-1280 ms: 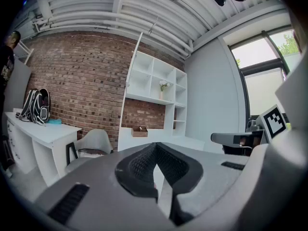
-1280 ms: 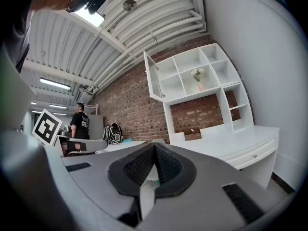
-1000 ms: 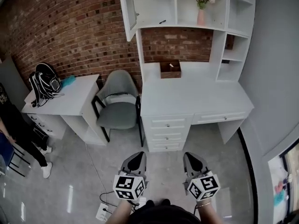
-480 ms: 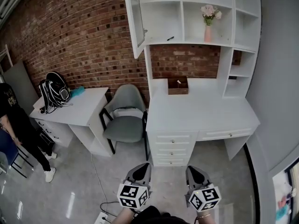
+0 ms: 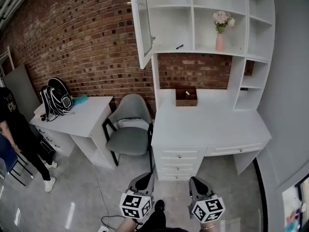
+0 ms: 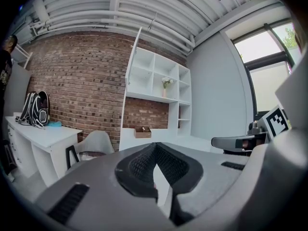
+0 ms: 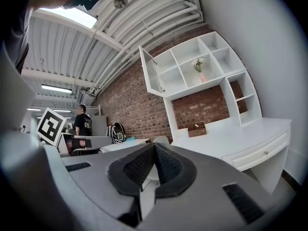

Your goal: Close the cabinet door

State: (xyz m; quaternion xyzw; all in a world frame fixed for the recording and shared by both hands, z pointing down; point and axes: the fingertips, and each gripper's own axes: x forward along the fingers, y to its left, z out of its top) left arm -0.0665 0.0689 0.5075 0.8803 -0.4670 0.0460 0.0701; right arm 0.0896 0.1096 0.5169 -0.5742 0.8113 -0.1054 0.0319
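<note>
Fingers (image 6: 139,166) of my left gripper (image 5: 144,177) are pressed together on nothing, and I see the same on my right gripper (image 5: 196,180). Both grippers sit near and low over the floor (image 5: 72,197), side by side, well apart from the desk (image 5: 207,124). The cabinet door (image 5: 143,23) stands open, swung out from the left edge of the shelf unit (image 5: 207,18) above the far desk. A chair (image 5: 129,129) is just left of the desk. A person (image 5: 17,129) stands at the far left.
</note>
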